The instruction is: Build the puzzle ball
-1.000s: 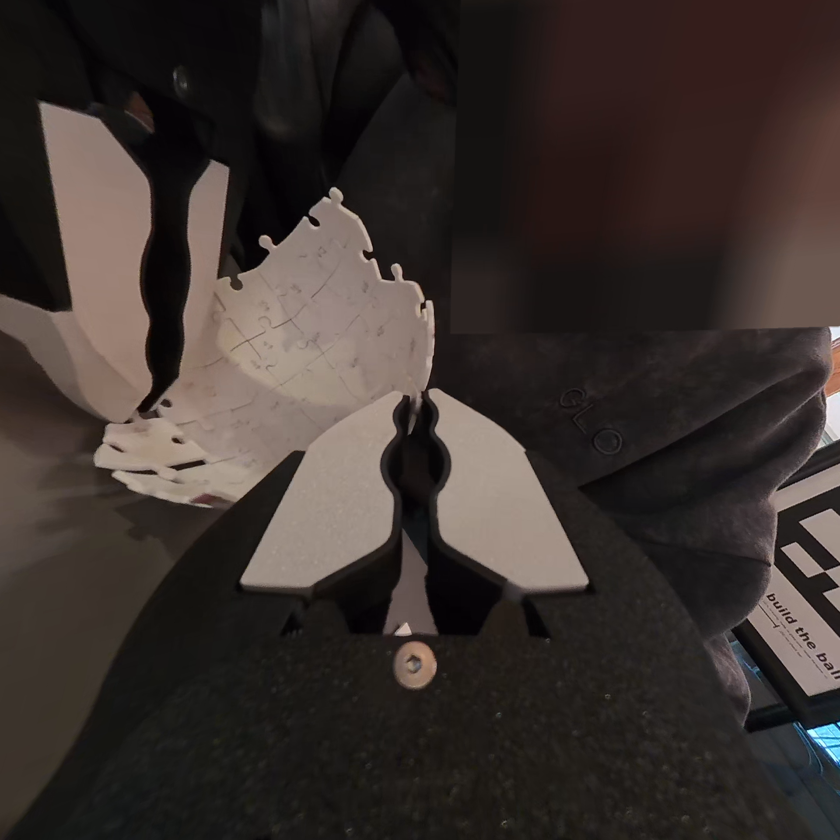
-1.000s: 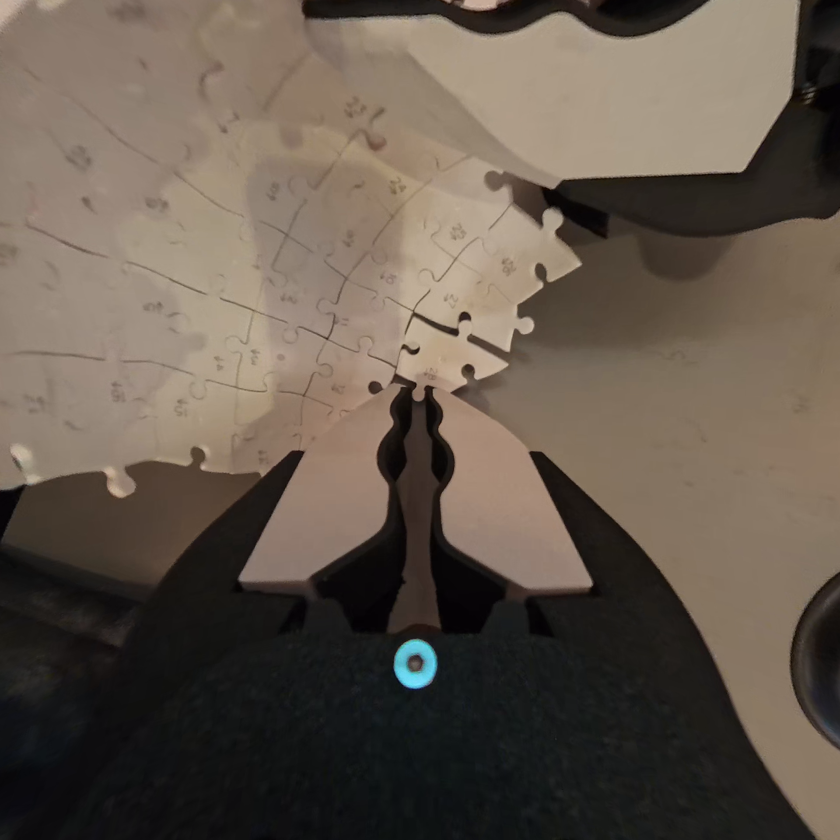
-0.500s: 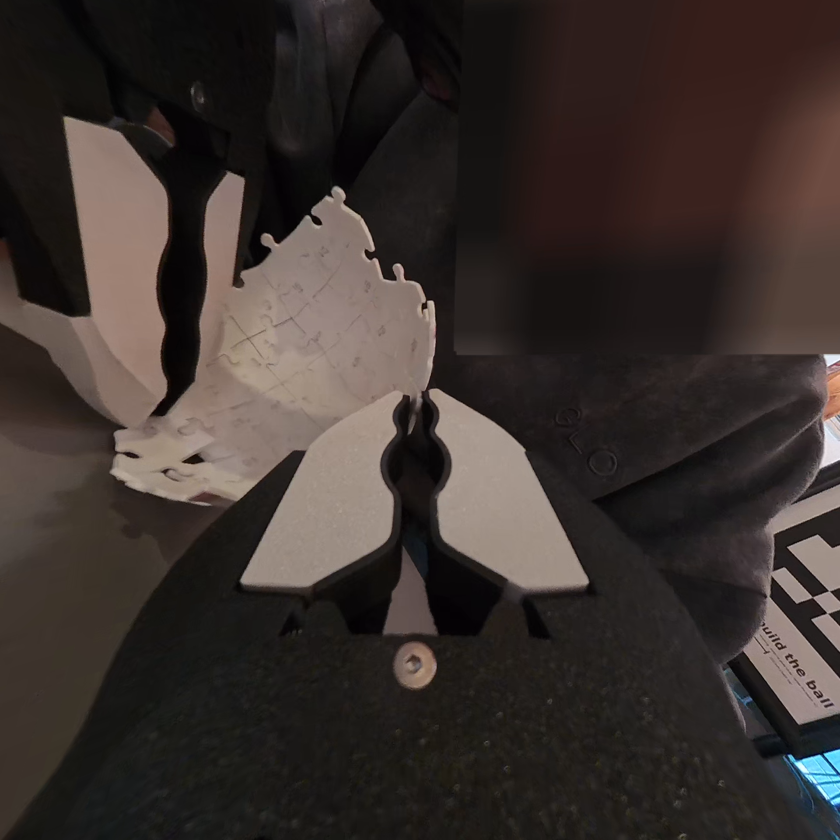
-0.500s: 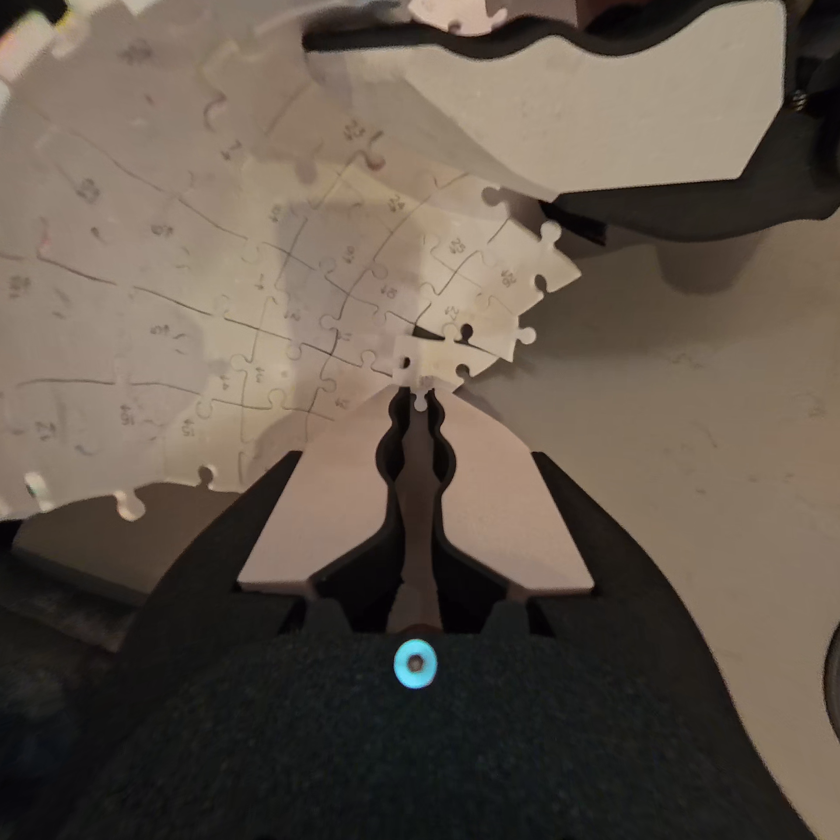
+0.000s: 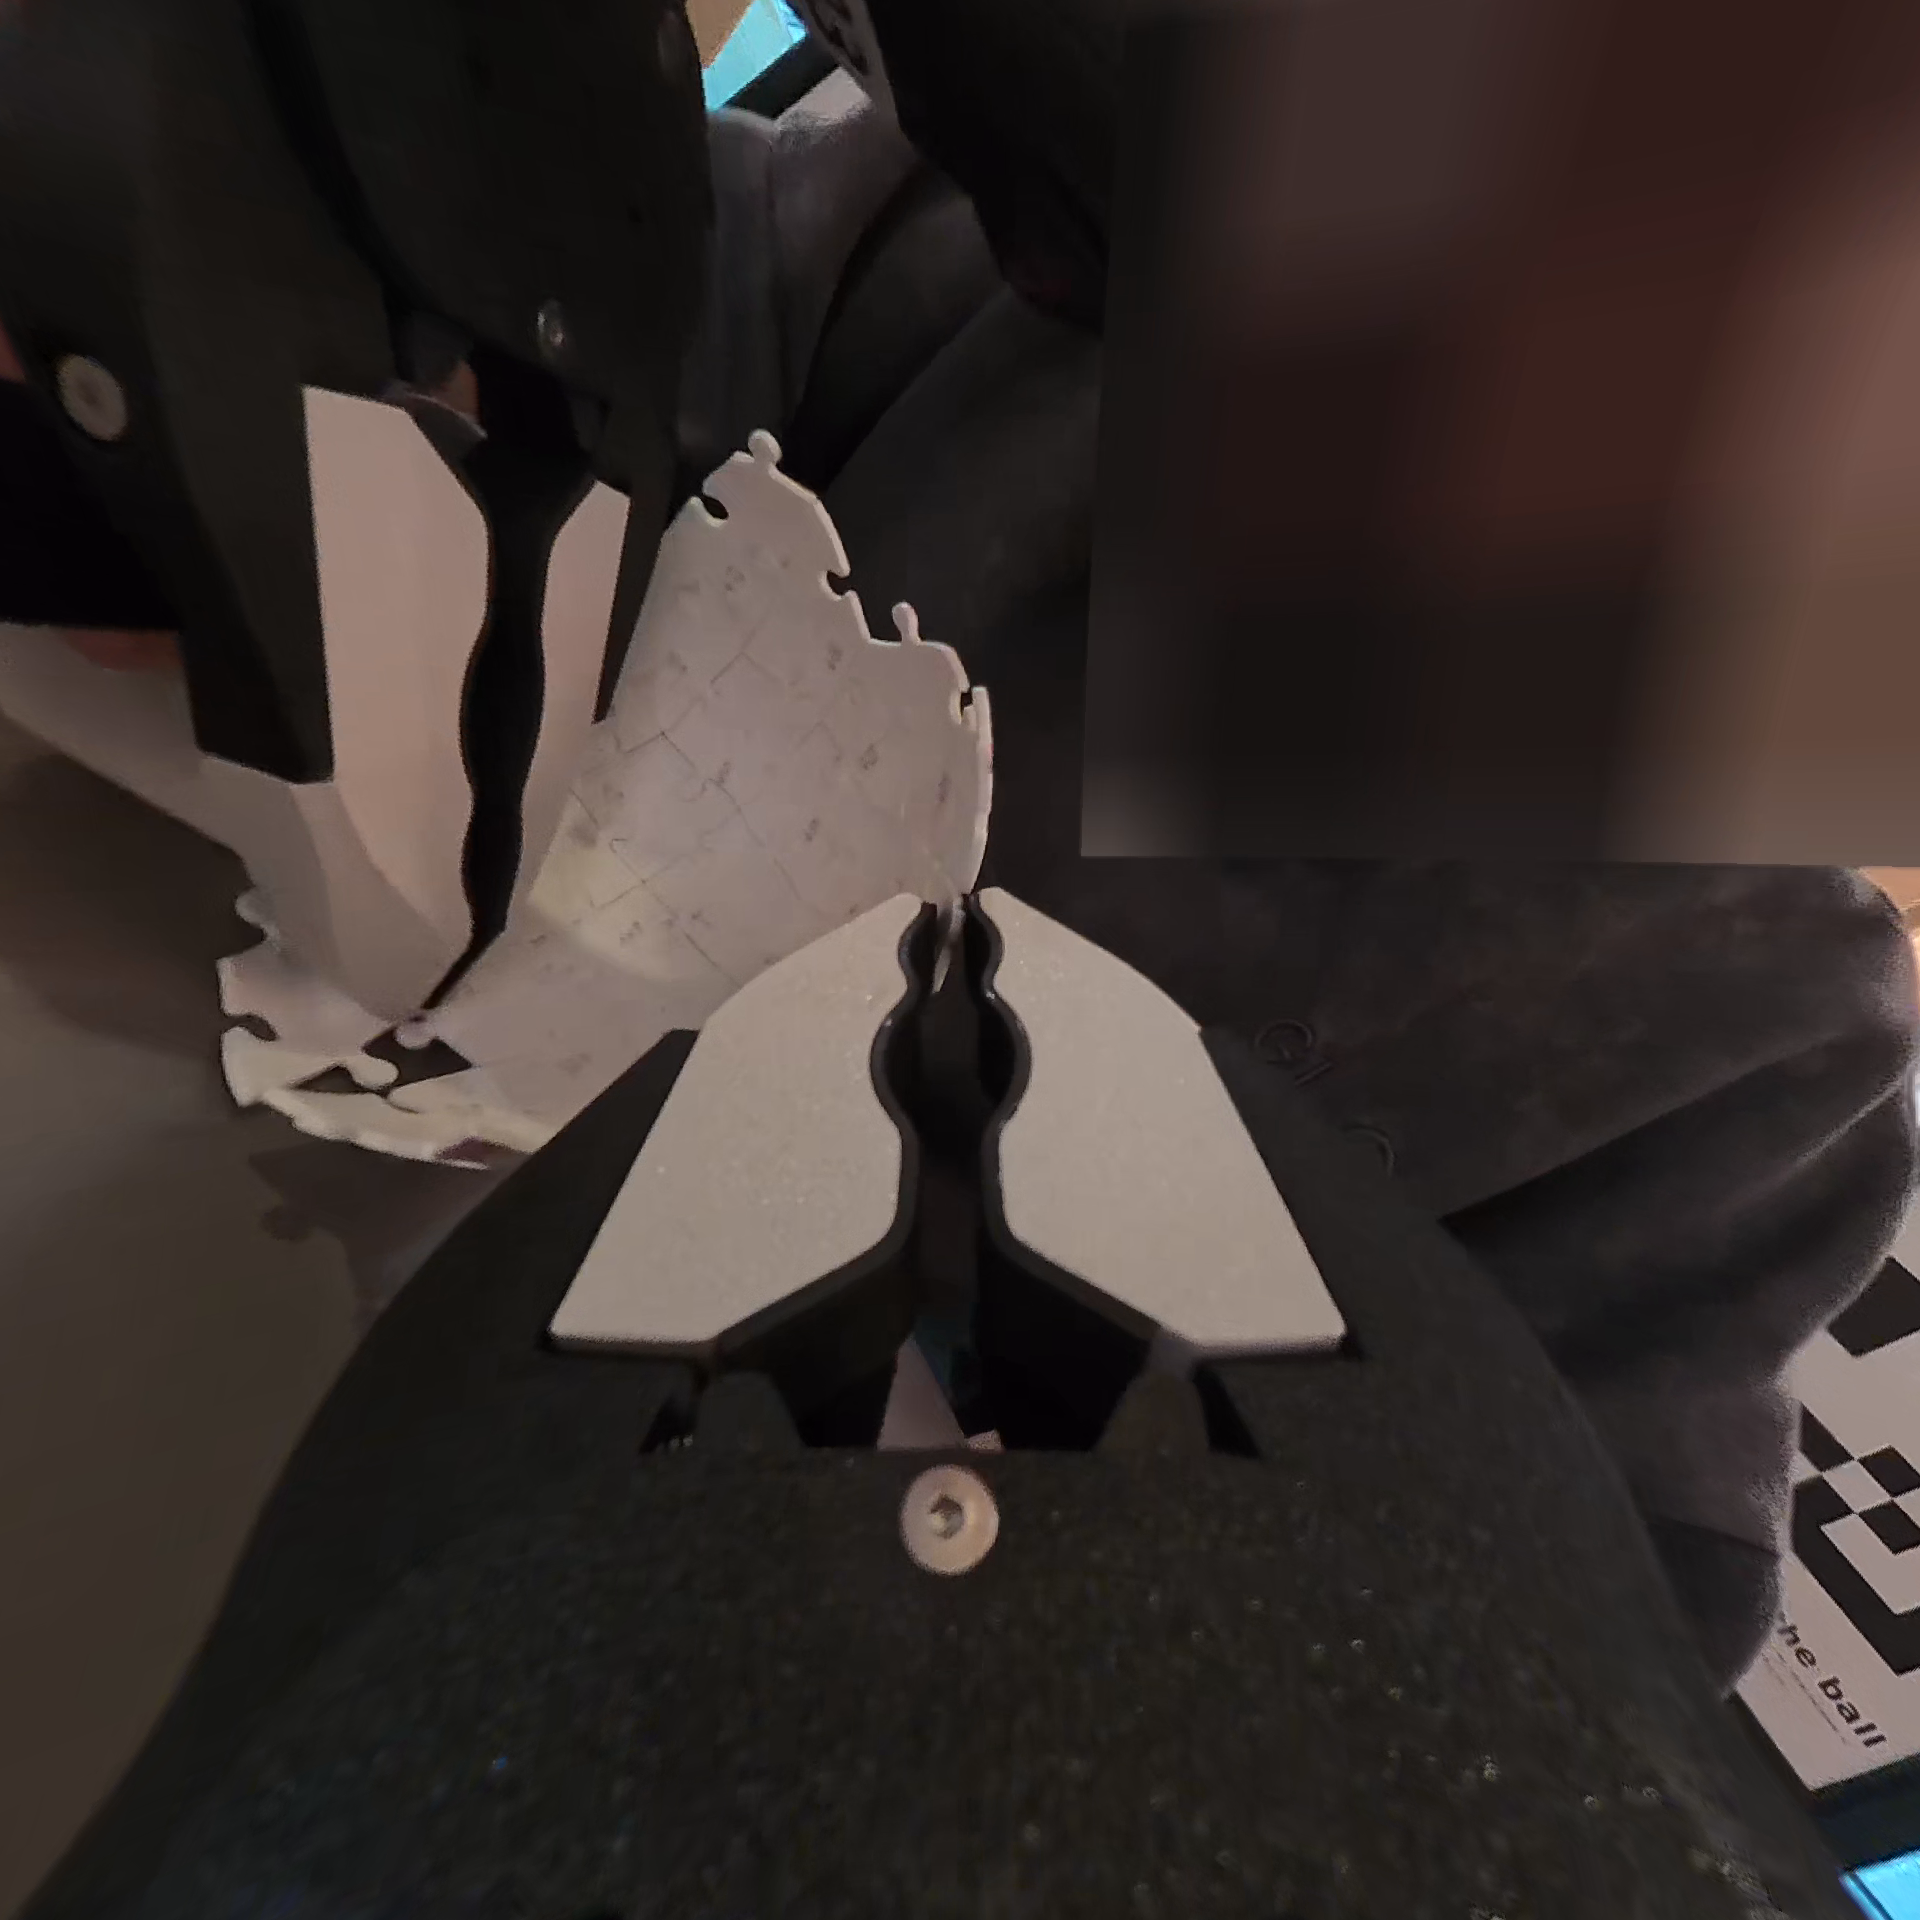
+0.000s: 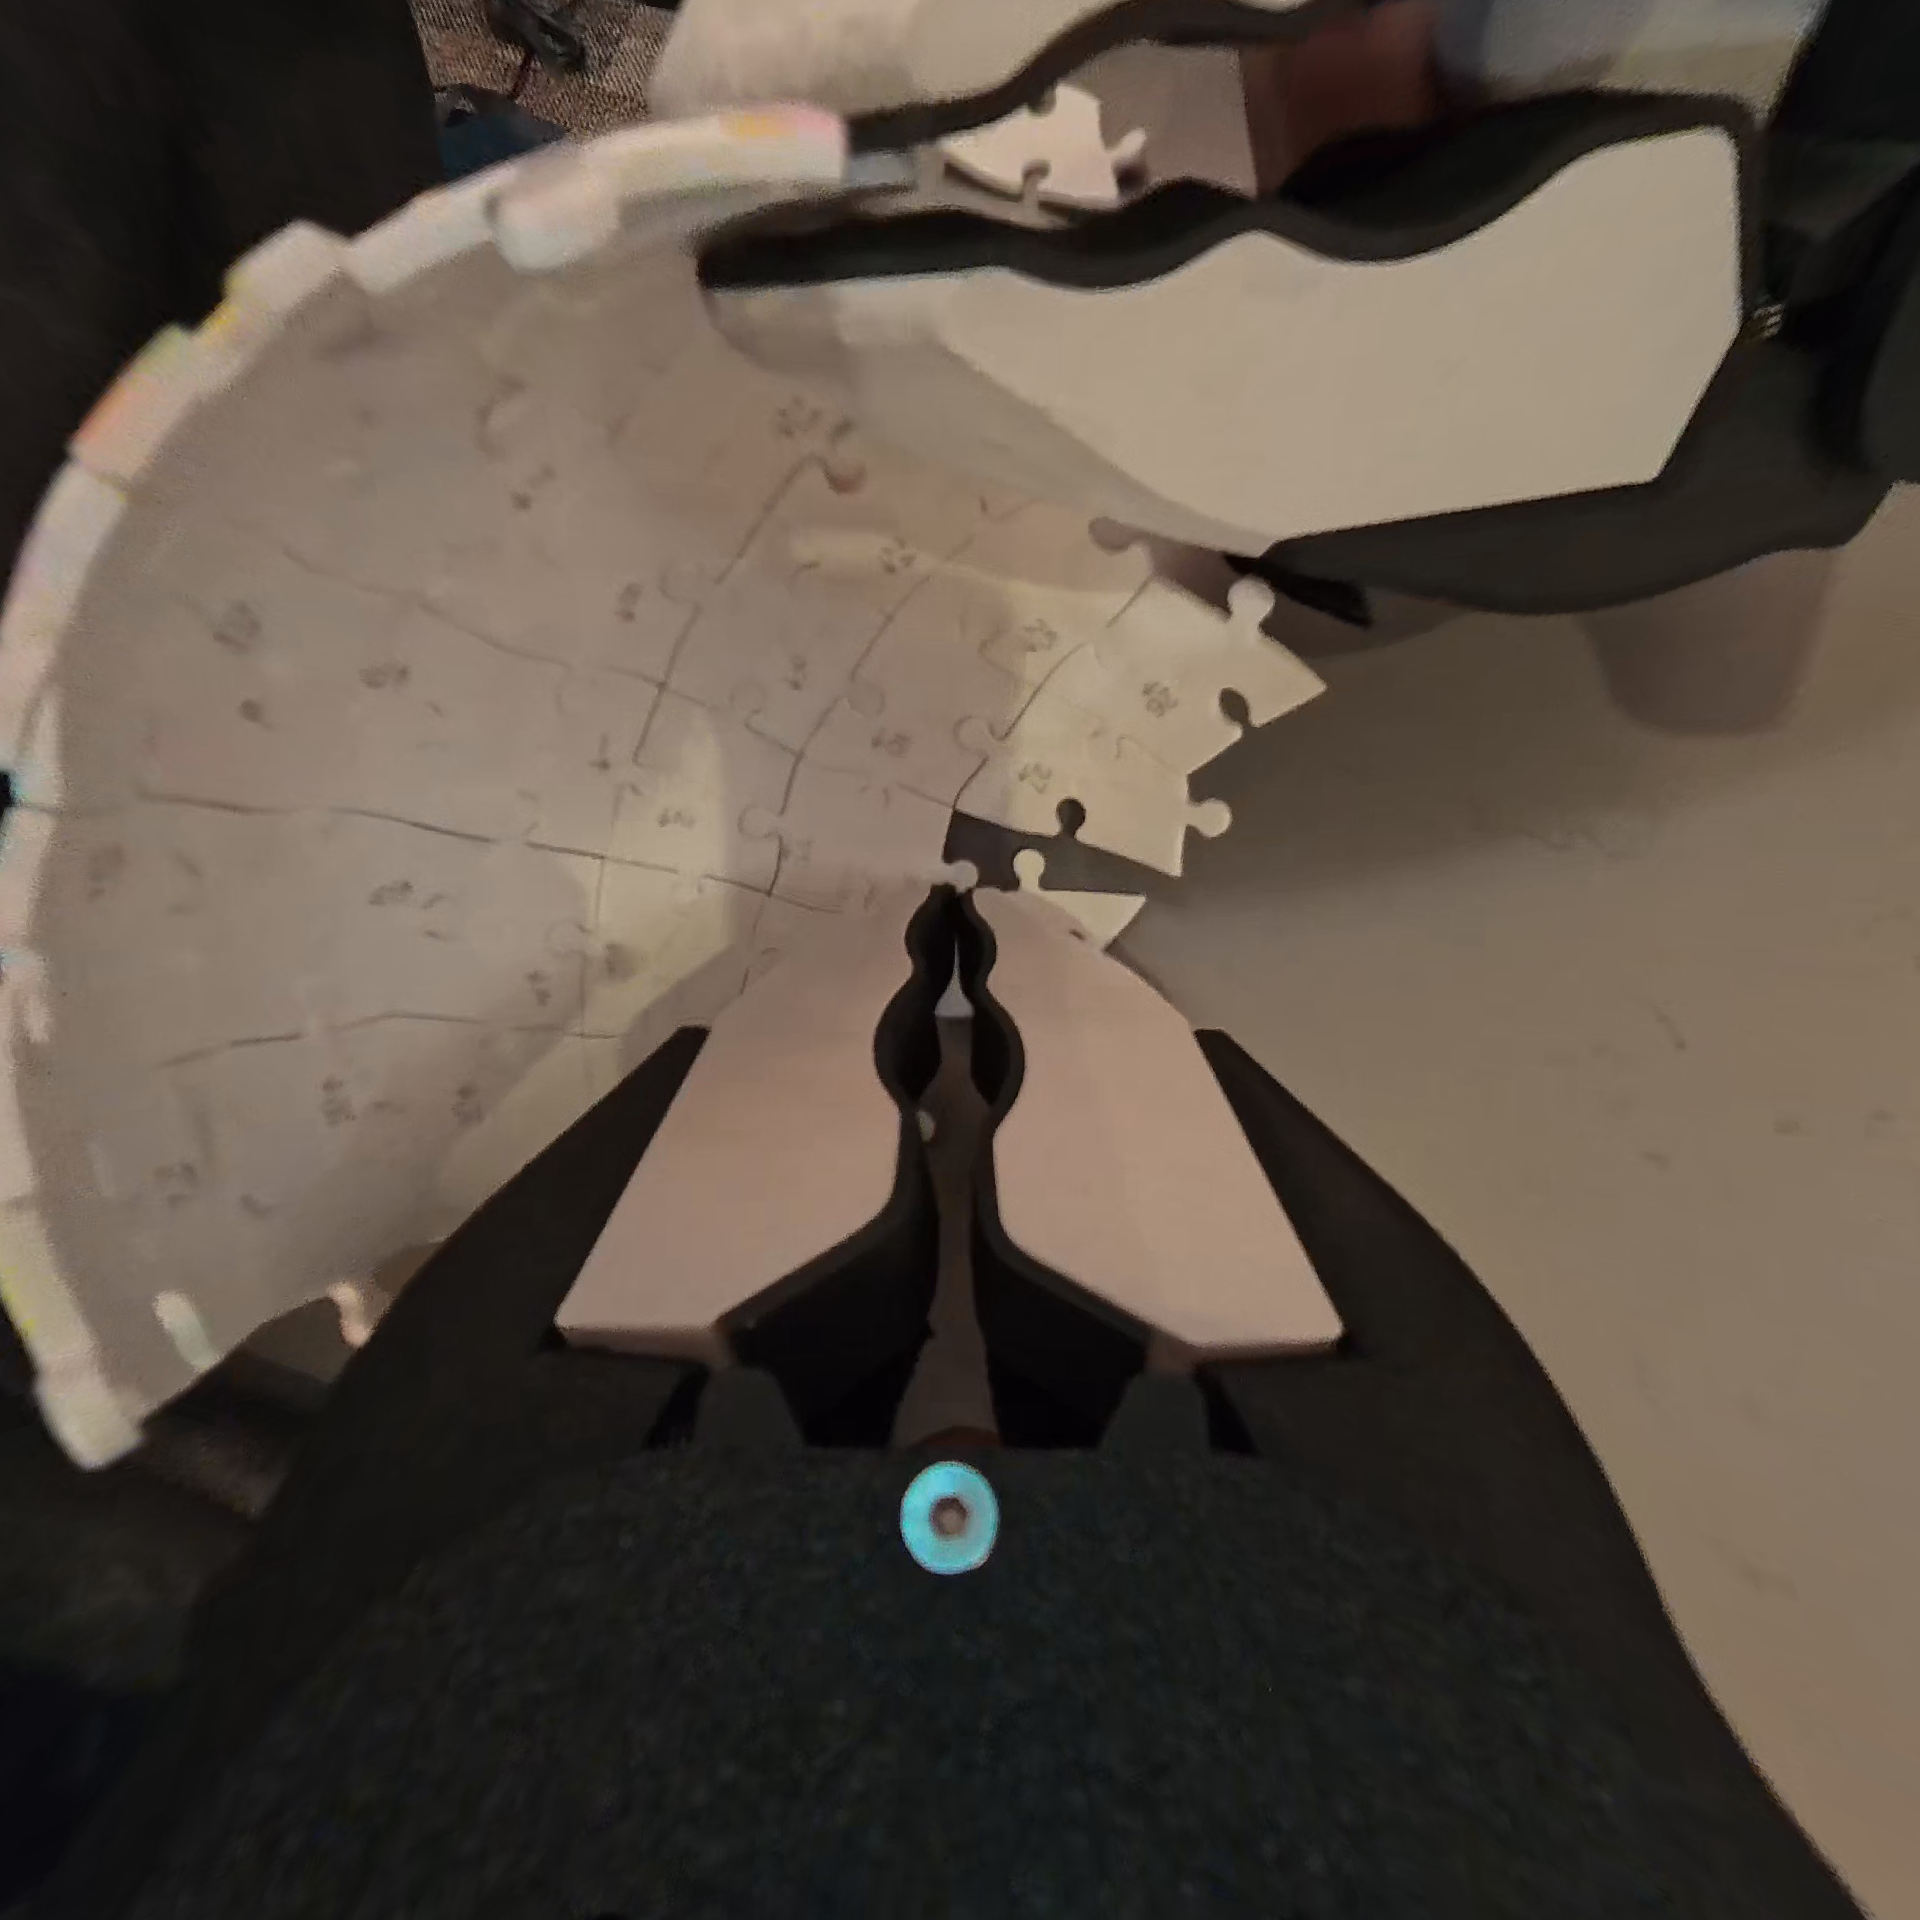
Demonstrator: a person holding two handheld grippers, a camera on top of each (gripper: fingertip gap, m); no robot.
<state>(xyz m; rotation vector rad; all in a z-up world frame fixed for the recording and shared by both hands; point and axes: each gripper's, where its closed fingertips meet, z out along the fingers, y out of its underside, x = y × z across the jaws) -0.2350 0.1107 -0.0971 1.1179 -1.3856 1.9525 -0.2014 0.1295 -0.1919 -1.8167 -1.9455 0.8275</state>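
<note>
Gripping the rim of the half-built puzzle shell [image 5: 790,769], the left gripper [image 5: 948,909] has its jaws pinched nearly together w/ the thin white edge caught right at the tips. Shell curves away up & to the left of those tips, inner face toward the cam, faint markings on each pc.

Right gripper [image 6: 954,902] is also closed down to a sliver; a loose puzzle piece [image 6: 1081,904] sits clamped at its tips, mostly hidden behind the right finger. Just ahead & slightly right of the tips there's a dark notch-shaped gap [image 6: 1023,844] in the shell's edge; the piece is at that gap but not seated, a dark seam showing between its knobs & the neighbours. Rest of the shell spreads left of the tool, blurry along the far rim.

In the left view the right gripper comes down from upper left, tips at the shell's low edge. In the right view the left gripper lies across the top. Shell rests on a pale table [image 6: 1558,1039], right of the tool. Printed card [image 5: 1860,1538] & dark sleeve [image 5: 1558,1091] lie right of the left tool.
</note>
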